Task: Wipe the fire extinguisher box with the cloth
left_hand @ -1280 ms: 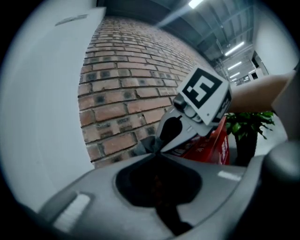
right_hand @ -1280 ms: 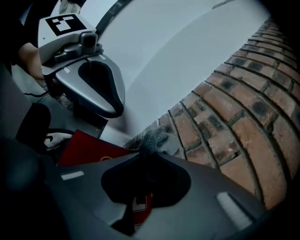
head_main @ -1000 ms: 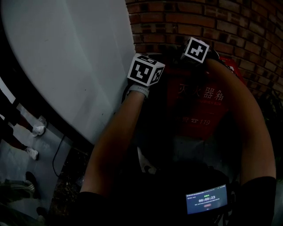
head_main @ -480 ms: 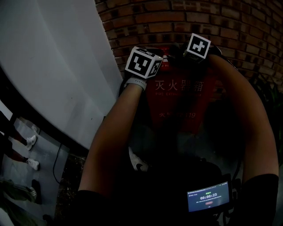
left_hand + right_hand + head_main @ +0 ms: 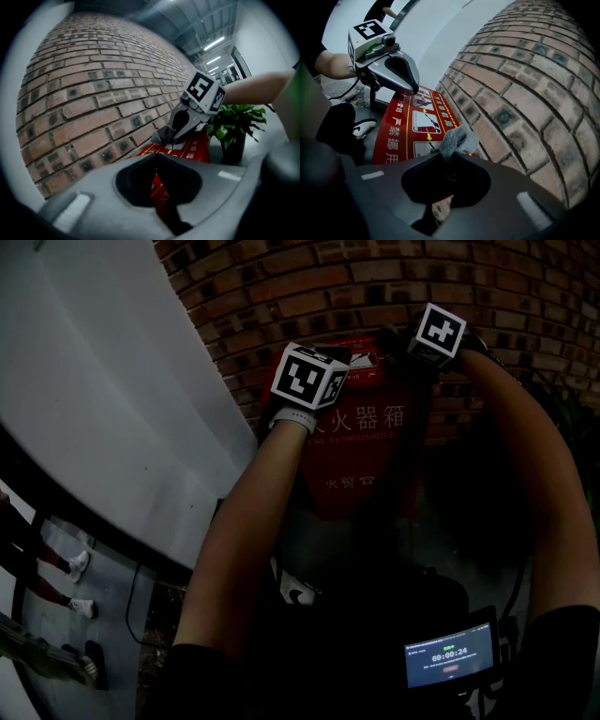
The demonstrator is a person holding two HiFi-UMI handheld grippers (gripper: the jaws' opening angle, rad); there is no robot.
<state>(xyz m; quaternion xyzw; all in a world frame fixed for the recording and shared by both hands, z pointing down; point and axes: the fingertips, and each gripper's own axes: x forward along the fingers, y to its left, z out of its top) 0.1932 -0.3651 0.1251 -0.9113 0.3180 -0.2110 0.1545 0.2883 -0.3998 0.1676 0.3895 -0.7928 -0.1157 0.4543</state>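
The red fire extinguisher box (image 5: pixel 366 451) stands against a brick wall, its front printed with white characters. Its top panel (image 5: pixel 410 124) carries pictogram labels. My right gripper (image 5: pixel 449 157) is shut on a grey cloth (image 5: pixel 457 139) that bunches out past the jaw tips over the back of the box top, near the bricks. The left gripper view shows the same cloth (image 5: pixel 164 136) resting on the box top (image 5: pixel 190 151). My left gripper (image 5: pixel 157 156) is shut with nothing in it and hovers over the box's left end. In the head view only its marker cube (image 5: pixel 309 381) shows.
The brick wall (image 5: pixel 309 287) runs right behind the box. A grey curved wall (image 5: pixel 103 399) lies to the left. To the right of the box stands a potted green plant (image 5: pixel 234 129). My white shoe (image 5: pixel 295 592) is on the floor below.
The head view has swung, so the box sits higher and more central. Both grippers have come up from the box's front to its top edge by the bricks.
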